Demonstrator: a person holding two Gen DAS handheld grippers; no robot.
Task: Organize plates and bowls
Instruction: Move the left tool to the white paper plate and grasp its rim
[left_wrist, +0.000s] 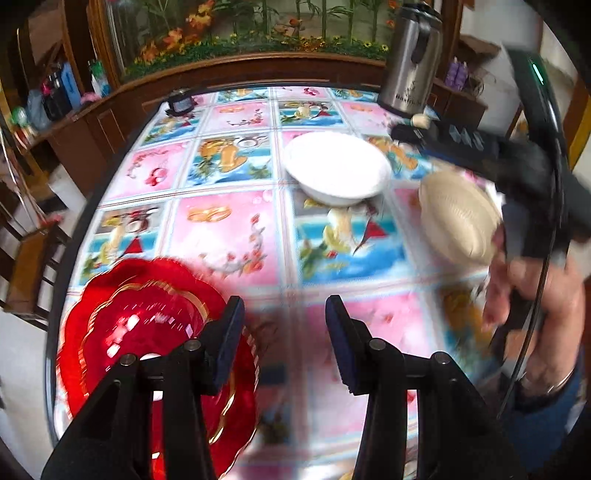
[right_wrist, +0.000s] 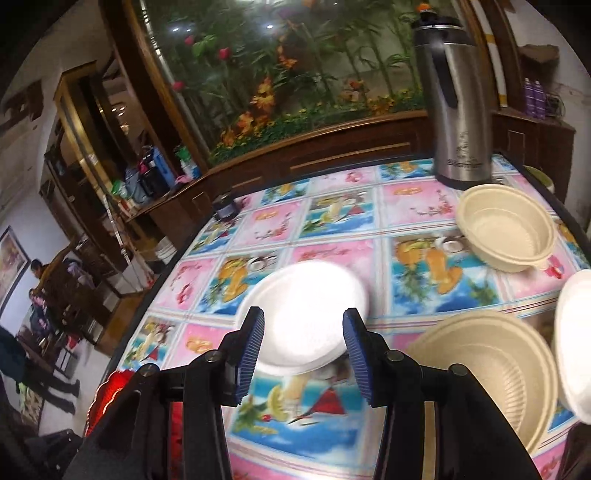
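White plate (right_wrist: 306, 317) just beyond the right tongs (right_wrist: 303, 347), whose jaws stand apart, empty; red plate (left_wrist: 147, 354) under the left tongs' (left_wrist: 284, 343) left finger, jaws likewise apart and empty. Beige bowls (right_wrist: 506, 229) to the right. Likely light, stiff disposables: grip the rim. Glossy patterned tablecloth (right_wrist: 406, 199); aquarium (right_wrist: 295, 66) behind

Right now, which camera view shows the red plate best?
The left wrist view: the red plate lies almost whole at lower left, only partly behind the left gripper. The right wrist view shows only a red sliver at its lower left edge.
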